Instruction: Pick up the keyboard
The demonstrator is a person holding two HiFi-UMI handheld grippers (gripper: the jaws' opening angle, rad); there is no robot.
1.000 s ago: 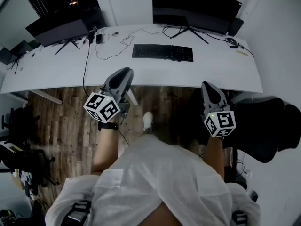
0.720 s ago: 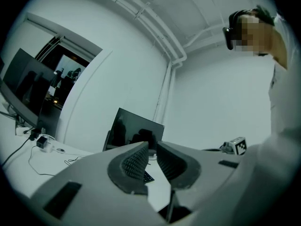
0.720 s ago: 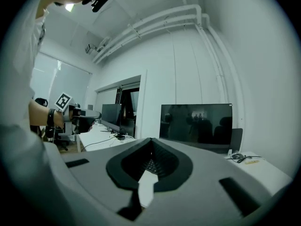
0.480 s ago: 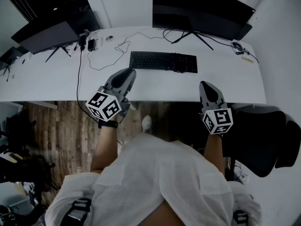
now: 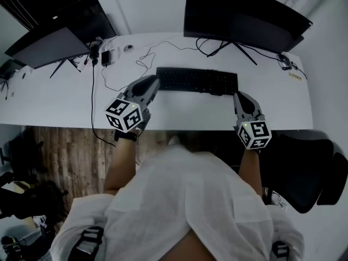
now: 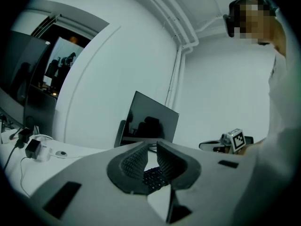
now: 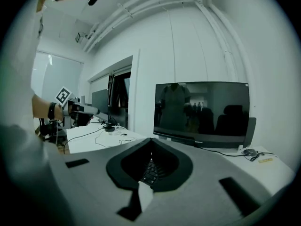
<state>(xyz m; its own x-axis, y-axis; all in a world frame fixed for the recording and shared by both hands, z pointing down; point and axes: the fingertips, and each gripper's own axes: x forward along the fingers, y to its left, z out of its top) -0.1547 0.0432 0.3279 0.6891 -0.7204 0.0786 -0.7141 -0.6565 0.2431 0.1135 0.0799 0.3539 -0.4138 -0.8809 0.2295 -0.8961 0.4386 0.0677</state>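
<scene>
Left of the keyboard [image 5: 197, 80]: left hand-held gripper [image 5: 153, 81], jaws together, nothing held, tip just beside the near-left corner.
Right of the keyboard: right hand-held gripper [image 5: 240, 94], jaws likewise together and empty, near the near-right corner.
Keyboard: flat on the white bench [image 5: 65, 99], before the monitor [image 5: 244, 18].
Risk: closed jaws meeting its edge would likely shove it toward the monitor rather than grip it; uneven lifting from the two ends could tip it.
</scene>
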